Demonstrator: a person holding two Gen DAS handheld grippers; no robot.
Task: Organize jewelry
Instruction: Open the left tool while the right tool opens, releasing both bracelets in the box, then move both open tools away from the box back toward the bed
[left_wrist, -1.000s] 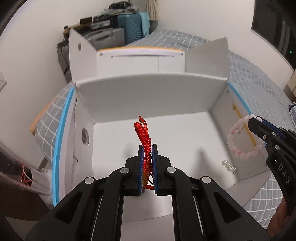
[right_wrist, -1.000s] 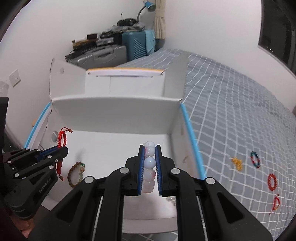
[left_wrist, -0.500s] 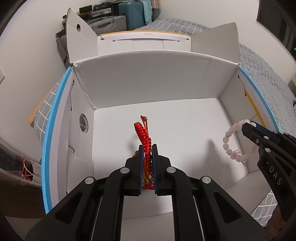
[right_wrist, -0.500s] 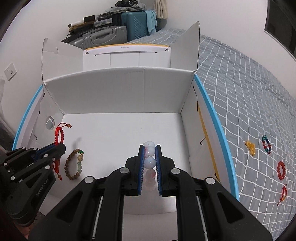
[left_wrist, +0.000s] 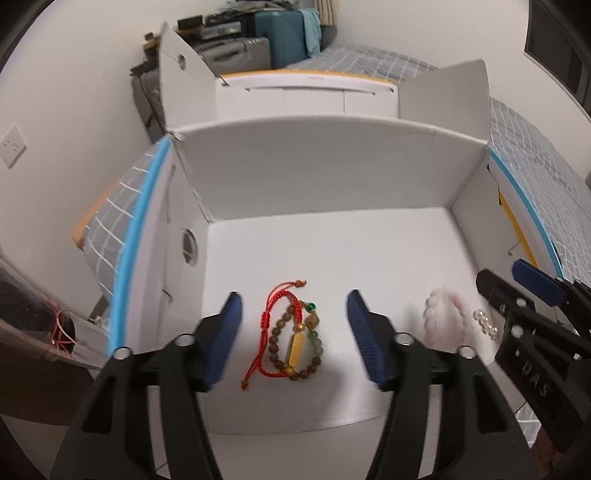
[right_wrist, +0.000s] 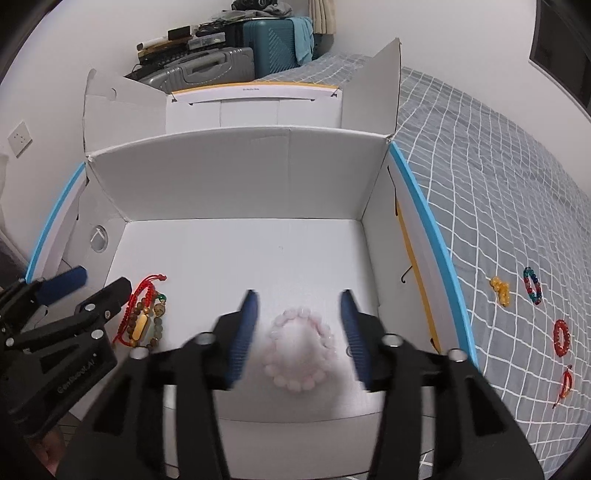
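Both jaws have parted since 0.5 s ago; the left hand-held gripper (left_wrist: 293, 332) gapes over the red cord bracelet (left_wrist: 275, 325), the right hand-held gripper (right_wrist: 297, 326) over the pink bead bracelet (right_wrist: 301, 350), both dropped in the white box (right_wrist: 236, 177); the drop step looks done; next, likely the bracelets (right_wrist: 532, 286) on the bed (right_wrist: 498, 166).

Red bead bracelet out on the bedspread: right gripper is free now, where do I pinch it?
The red bead bracelet lies flat as an open ring on the bedspread. Come straight down with the right gripper, one finger inside the ring and one outside, pinching the near arc, probably away from the red cord.
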